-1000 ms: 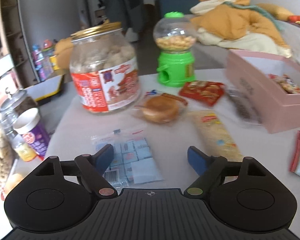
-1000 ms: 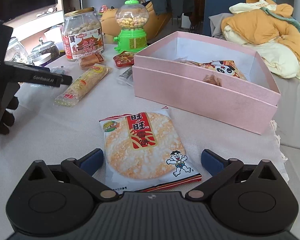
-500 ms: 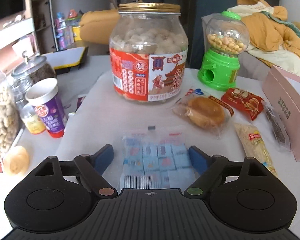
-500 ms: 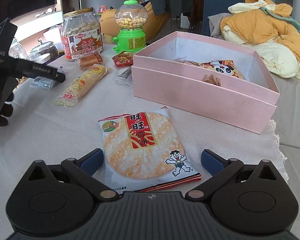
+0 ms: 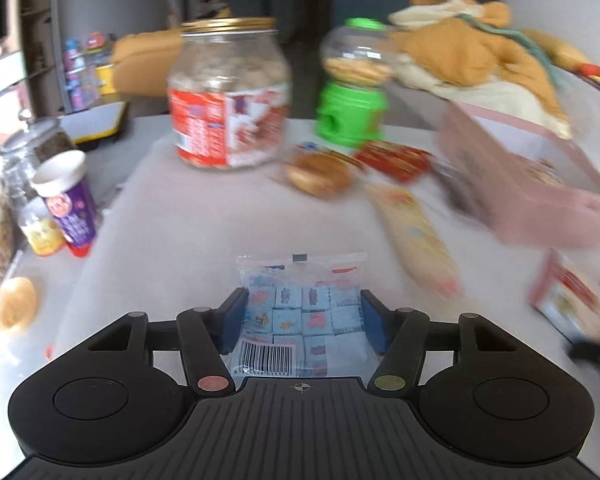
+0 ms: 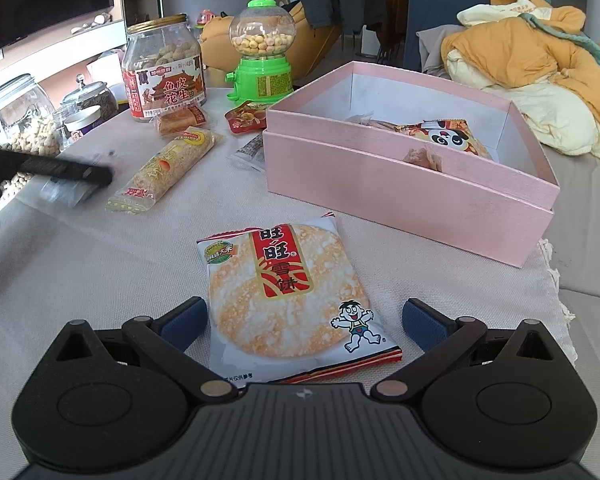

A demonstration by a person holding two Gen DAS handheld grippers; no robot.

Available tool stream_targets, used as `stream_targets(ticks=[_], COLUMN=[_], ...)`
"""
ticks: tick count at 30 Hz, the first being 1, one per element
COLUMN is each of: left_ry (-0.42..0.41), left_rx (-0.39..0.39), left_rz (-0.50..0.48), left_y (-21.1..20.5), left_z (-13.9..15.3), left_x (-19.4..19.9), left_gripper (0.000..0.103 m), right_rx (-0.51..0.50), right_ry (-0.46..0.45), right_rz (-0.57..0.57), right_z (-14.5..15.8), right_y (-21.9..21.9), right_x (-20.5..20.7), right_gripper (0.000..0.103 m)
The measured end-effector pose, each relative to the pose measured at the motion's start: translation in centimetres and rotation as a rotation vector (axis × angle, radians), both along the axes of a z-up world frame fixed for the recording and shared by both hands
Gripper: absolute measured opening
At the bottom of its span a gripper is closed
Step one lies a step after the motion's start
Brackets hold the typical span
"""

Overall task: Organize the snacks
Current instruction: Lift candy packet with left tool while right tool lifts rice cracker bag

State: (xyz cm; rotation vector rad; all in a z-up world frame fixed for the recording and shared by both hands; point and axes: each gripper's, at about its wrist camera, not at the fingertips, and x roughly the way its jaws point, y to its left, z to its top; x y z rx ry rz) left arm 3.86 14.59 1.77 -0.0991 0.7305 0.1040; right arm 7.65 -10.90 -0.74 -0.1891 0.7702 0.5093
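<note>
A cloth-covered bench [image 6: 80, 264] in a living room. The left claw [image 5: 302, 316] pinches a clear candy bag [image 5: 302, 308]. The right claw [image 6: 302, 320], spread, straddles a rice cracker packet [image 6: 284, 296] near a pink box [image 6: 400, 188].

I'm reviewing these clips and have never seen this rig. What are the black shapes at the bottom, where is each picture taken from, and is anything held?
No robot: a person holds a two-finger gripper in each hand, each with a camera looking along its fingers. The black shapes are the grippers' own bodies. In the left view, the left gripper has closed on a clear bag of blue candies. In the right view, the right gripper is open around a rice cracker packet lying on the cloth. Behind stand a pink box, a peanut jar and a green candy dispenser.
</note>
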Motion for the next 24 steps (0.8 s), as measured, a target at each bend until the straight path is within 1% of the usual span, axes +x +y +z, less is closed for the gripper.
stream_targets(ticks=[4,7,10,13,14,16,18,19,20,22,24], left_ry=[-0.028,-0.057,-0.083,-0.089,-0.088,-0.076,-0.05,-0.033,-0.041,-0.046,-0.049], left_rx=[-0.083,-0.107,-0.1,-0.053,-0.031,0.003,0.001,-0.015,-0.018,-0.013,-0.004], left_rz=[-0.087,-0.145,-0.201,-0.244,-0.241,-0.215,-0.19,-0.184,-0.185,-0.186,-0.186], left_y=[-2.7,-5.1,-7.9,-10.4,-10.8,-11.3,-11.1,-10.9,-10.7,-10.5,-10.6], left_z=[0.6,1.5,2.1,1.9,1.6,0.8,-0.1,-0.6,-0.9,-0.8,-0.8], left_x=[-3.7,-5.6,-6.6,-6.4,-6.2,-5.8,-5.4,-5.2,-5.4,-5.7,-5.9], left_gripper=[0.065,0.065,0.065,0.065,0.065,0.065,0.065,0.065,0.065,0.065,0.065], right_rx=[0.005,-0.004,-0.004,0.001,0.004,0.03,0.046,0.043,0.035,0.027,0.036], right_ry=[0.022,0.029,0.036,0.058,0.072,0.109,0.13,0.118,0.096,0.059,0.054], right_rz=[0.003,0.03,0.042,0.029,0.028,0.066,0.103,0.1,0.084,0.048,0.013], right_z=[0.1,0.2,0.3,0.5,0.6,1.1,1.7,2.0,2.3,2.8,3.0], right_y=[-0.6,-1.0,-1.3,-1.7,-1.7,-2.0,-2.0,-2.0,-2.0,-1.9,-1.7], right_x=[0.1,-0.1,-0.2,-0.4,-0.5,-1.2,-2.0,-2.3,-2.5,-2.3,-1.3], right_gripper=[0.103,0.103,0.103,0.103,0.103,0.103,0.103,0.103,0.103,0.103,0.103])
